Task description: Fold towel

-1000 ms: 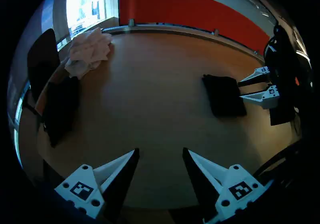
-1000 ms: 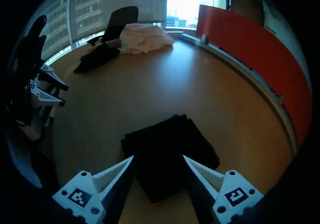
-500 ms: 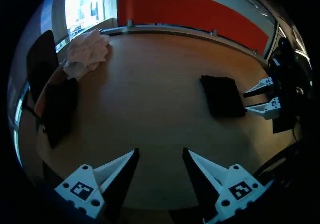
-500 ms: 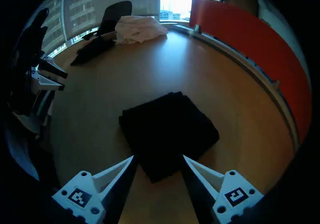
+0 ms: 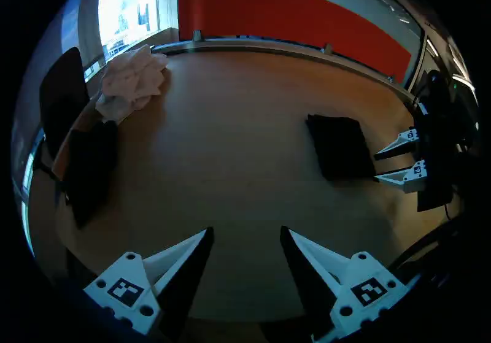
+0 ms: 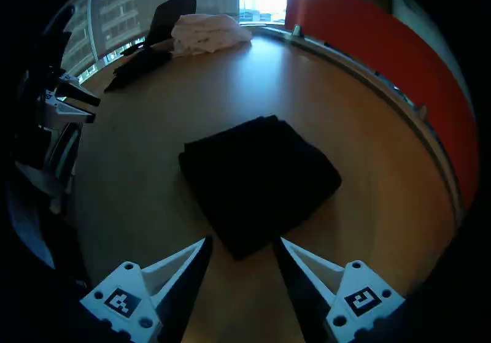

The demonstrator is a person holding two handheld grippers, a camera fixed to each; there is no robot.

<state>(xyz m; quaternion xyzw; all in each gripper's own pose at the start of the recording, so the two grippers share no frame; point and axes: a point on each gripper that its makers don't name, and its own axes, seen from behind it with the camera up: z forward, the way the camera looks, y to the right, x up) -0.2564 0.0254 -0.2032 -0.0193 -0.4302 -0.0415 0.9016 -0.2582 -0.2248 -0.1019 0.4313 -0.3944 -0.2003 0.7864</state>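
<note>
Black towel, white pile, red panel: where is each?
black towel (image 6: 261,180): right gripper view, centre of its folded top.
white pile (image 5: 131,80): left gripper view, middle of the heap.
red panel (image 5: 293,19): left gripper view, middle of its face.

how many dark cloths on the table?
2. Folded cloth just ahead of the right gripper; second cloth at the table edge beside the white pile, which may hide more.

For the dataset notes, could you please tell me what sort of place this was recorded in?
Most likely an office or meeting room: a large wooden table, a dark office chair beside it, a red partition along its far edge, and tall windows facing other buildings.
</note>
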